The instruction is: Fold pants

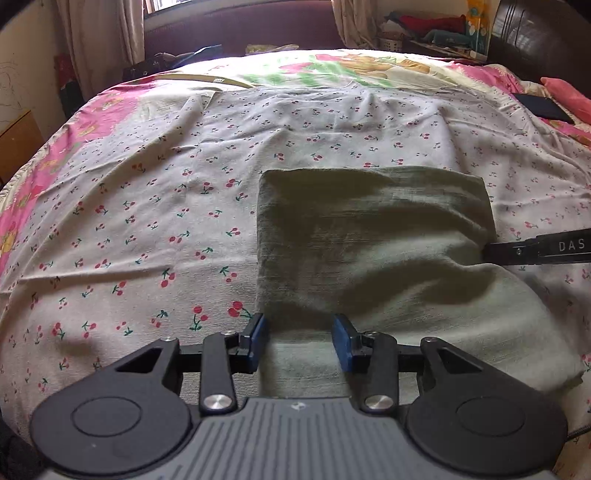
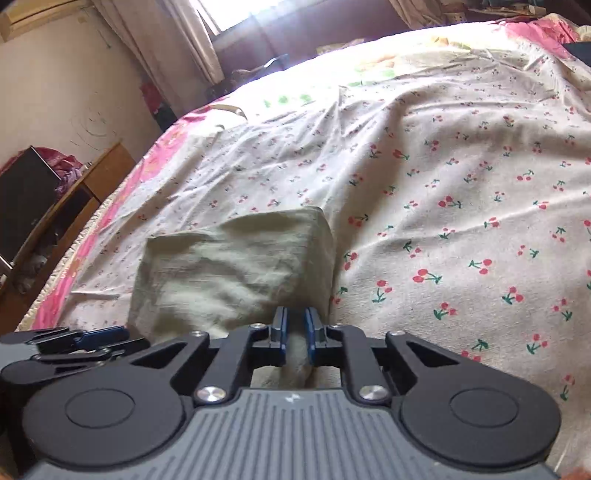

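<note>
The olive-green pants (image 1: 369,240) lie folded into a thick rectangle on the cherry-print bedsheet (image 1: 147,221). My left gripper (image 1: 300,326) hovers over their near left edge, open, with blue pads on either side of the cloth and not pressing it. In the right wrist view the pants (image 2: 229,273) sit ahead and left, and my right gripper (image 2: 295,330) is shut on a bunched fold of their near right corner. One of the right gripper's fingers (image 1: 517,252) reaches in from the right in the left wrist view. The left gripper (image 2: 74,339) shows at the lower left of the right wrist view.
A dark flat object (image 1: 543,107) lies on the bed at the far right. A wooden shelf unit (image 2: 74,192) stands beside the bed on the left. Curtains and a dark red sofa back (image 1: 240,26) line the far side.
</note>
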`<state>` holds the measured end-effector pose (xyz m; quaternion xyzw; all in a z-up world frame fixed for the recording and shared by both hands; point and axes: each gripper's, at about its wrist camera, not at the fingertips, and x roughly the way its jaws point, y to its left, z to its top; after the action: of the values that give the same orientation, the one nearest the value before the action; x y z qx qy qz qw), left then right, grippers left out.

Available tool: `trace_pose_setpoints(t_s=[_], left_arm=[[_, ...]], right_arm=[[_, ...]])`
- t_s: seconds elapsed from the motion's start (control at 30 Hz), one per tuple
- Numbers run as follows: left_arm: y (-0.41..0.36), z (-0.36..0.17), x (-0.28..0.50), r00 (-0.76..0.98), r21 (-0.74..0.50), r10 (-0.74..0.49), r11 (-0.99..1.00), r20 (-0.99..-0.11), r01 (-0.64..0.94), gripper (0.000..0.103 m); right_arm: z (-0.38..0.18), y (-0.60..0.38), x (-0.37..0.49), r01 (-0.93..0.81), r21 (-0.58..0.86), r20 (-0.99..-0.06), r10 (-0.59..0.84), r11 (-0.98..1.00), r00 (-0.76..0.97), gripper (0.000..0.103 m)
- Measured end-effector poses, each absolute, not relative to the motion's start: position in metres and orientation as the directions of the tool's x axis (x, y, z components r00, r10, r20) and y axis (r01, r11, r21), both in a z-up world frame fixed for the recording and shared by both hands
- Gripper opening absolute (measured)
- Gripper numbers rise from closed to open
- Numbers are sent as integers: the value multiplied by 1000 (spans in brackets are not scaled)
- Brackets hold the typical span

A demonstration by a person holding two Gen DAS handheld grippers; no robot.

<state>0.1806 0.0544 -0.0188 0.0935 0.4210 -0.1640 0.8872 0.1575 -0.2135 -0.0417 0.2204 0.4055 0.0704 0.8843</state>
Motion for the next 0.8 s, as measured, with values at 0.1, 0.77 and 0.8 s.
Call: trace_pose_setpoints(t_s=[0.1, 0.77, 0.8], left_arm=[[75, -10, 181, 625, -7, -228, 942, -746, 336, 58], [105, -27, 199, 503, -217, -405, 894, -764, 392, 63], [104, -27, 199, 508, -206, -401, 894, -762, 398, 64]], right_arm=[[-34, -218, 154, 44, 465, -663, 315, 884, 679, 14], [-56, -231, 154, 43, 648, -632, 505, 760, 587, 50], [-54, -232, 153, 36, 644, -631, 504, 764, 590, 51]])
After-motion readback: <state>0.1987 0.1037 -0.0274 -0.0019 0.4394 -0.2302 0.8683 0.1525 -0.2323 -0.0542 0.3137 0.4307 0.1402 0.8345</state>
